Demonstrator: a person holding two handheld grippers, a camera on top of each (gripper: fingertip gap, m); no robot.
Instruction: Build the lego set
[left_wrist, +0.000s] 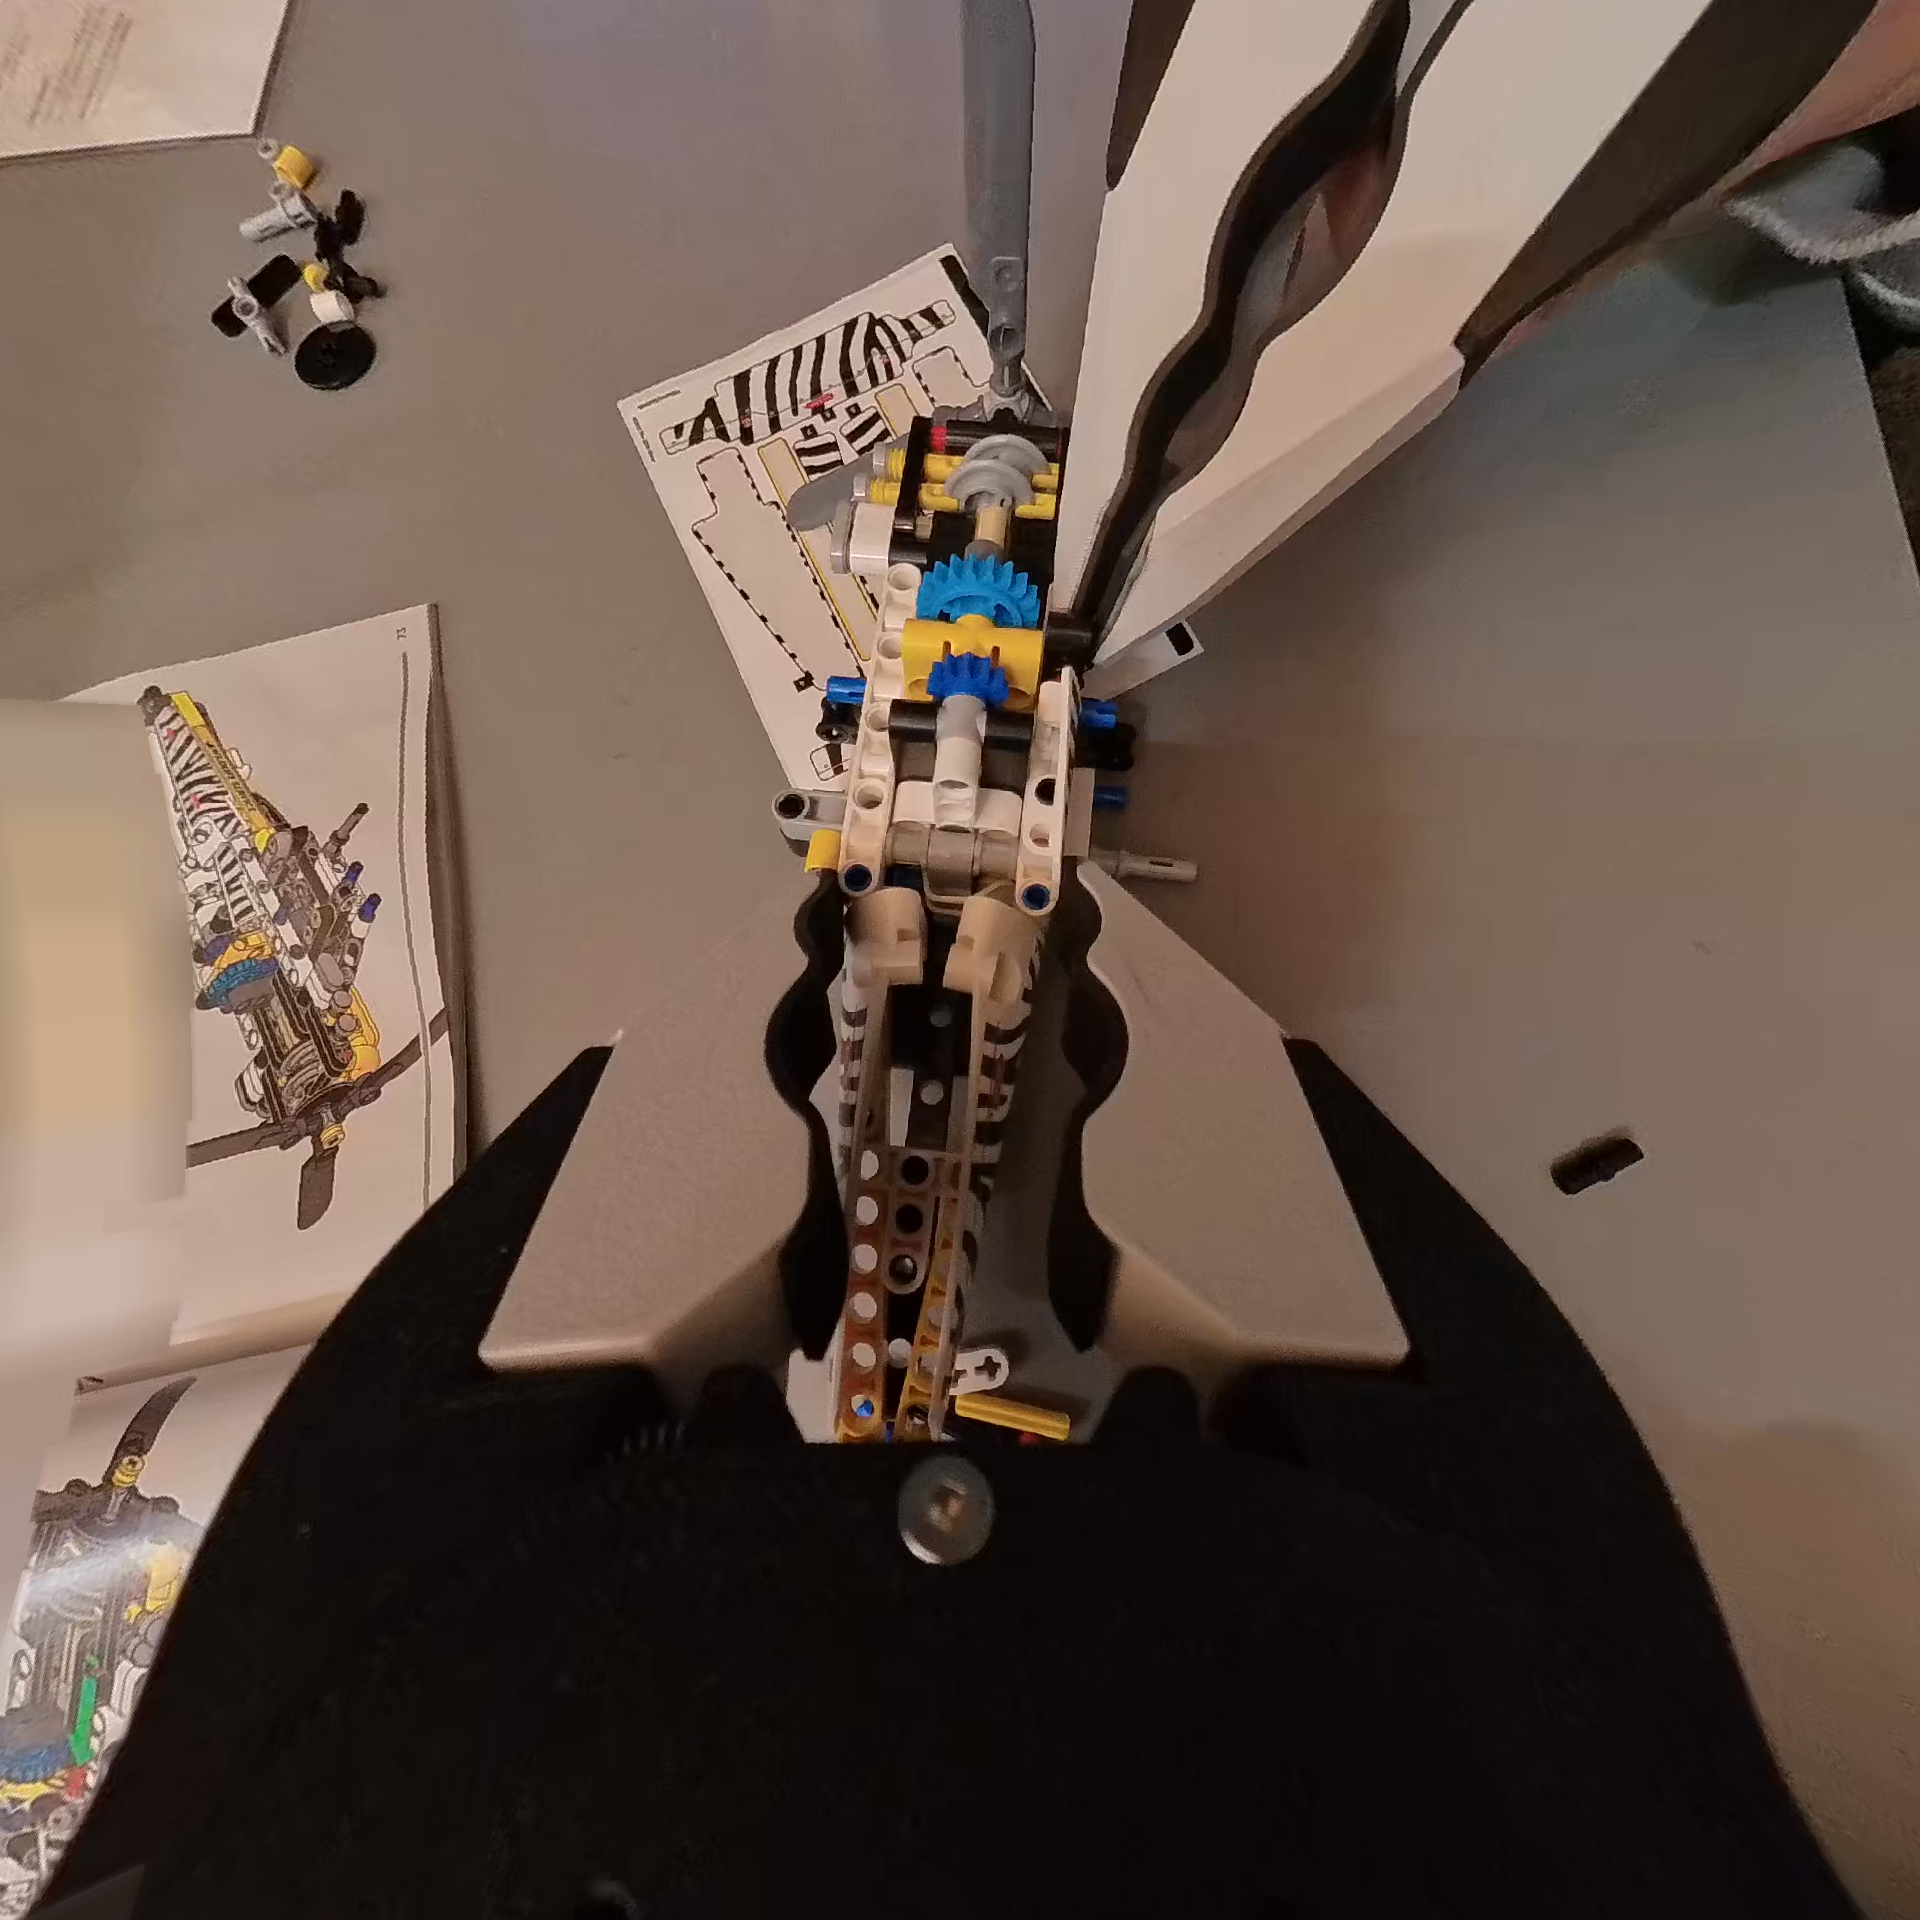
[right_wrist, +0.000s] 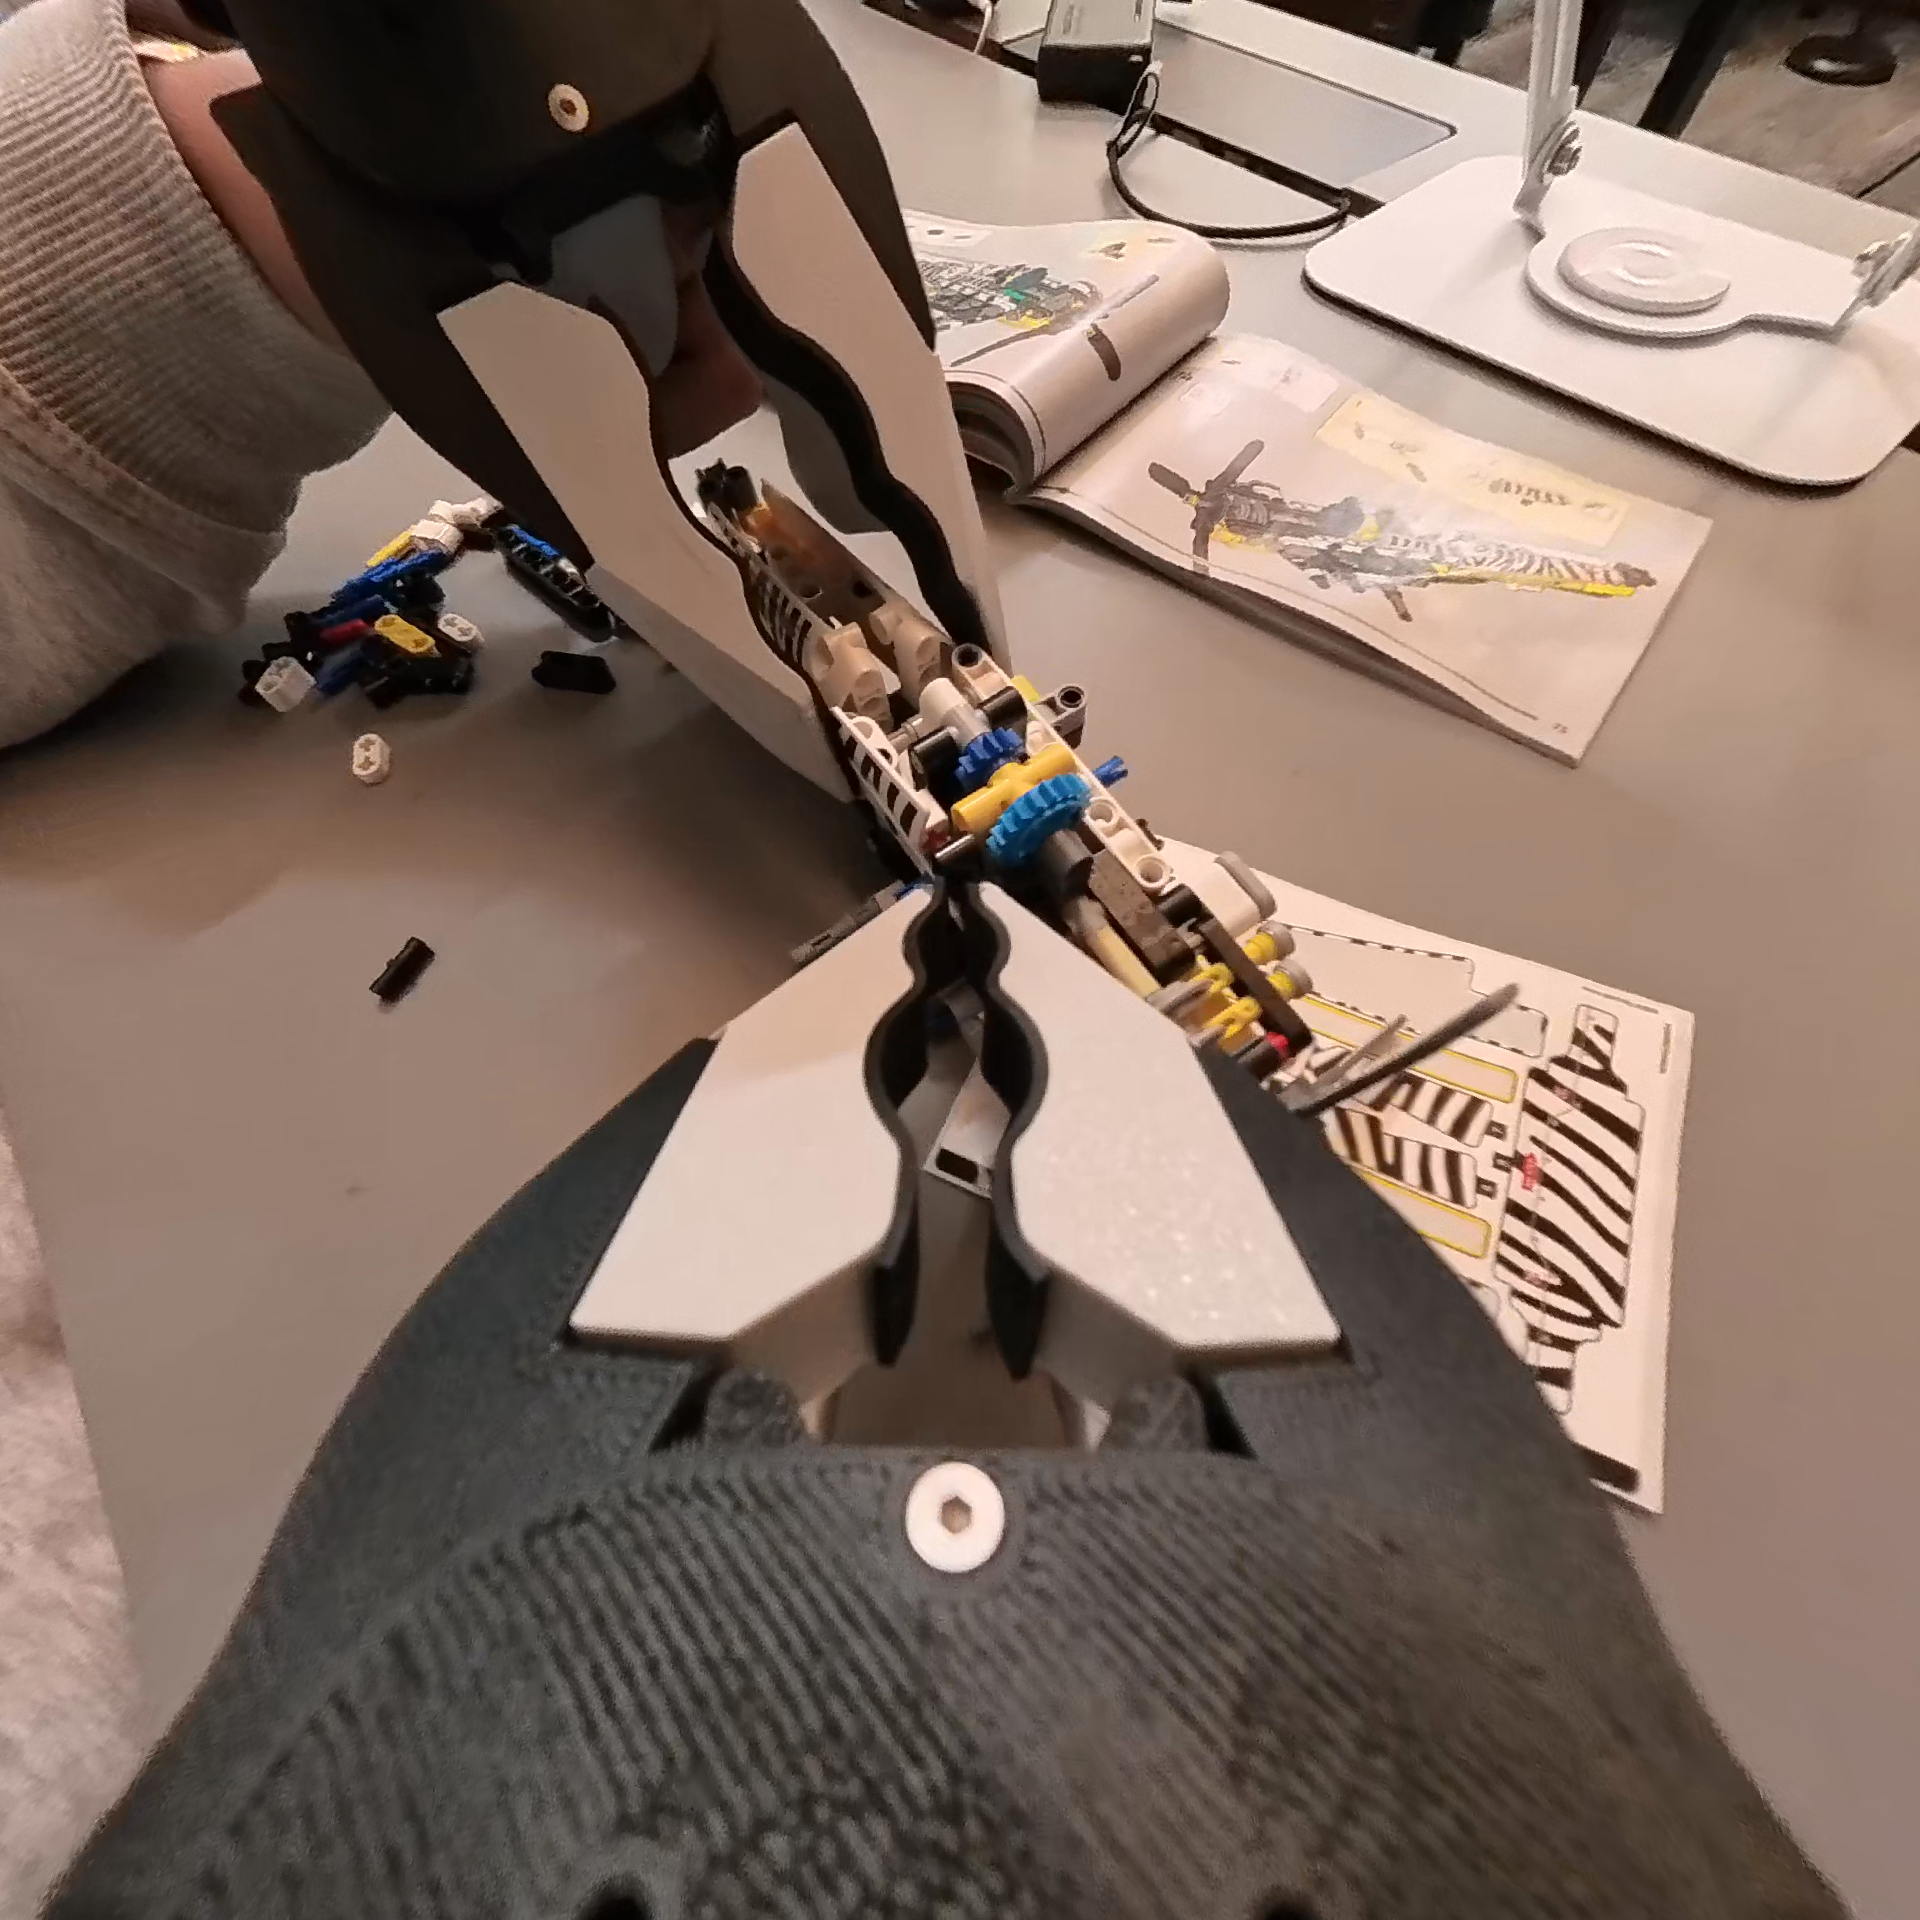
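Note:
A long lego model (left_wrist: 961, 790) with white beams, blue gears, yellow parts and zebra-striped panels lies lengthwise between the fingers of my left gripper (left_wrist: 951, 935), which is shut on its rear half. A grey propeller blade (left_wrist: 997, 156) sticks out at its far end. My right gripper (left_wrist: 1096, 644) comes in from the upper right. Its tips are closed on a small black pin (left_wrist: 1070, 629) at the model's side by the gears. In the right wrist view my right gripper (right_wrist: 951, 891) touches the model (right_wrist: 1018, 800), which the left gripper (right_wrist: 904, 717) holds.
A zebra sticker sheet (left_wrist: 748, 499) (right_wrist: 1507, 1195) lies under the model. An open instruction booklet (left_wrist: 312, 935) (right_wrist: 1299, 540) lies nearby. There are loose-part piles (left_wrist: 301, 260) (right_wrist: 384, 634), a single black pin (left_wrist: 1595, 1164) (right_wrist: 400, 968), a white stand (right_wrist: 1610, 301) and a person's sleeve (right_wrist: 104, 364). The gap from one gripper's tips to the other's is roughly 5 cm.

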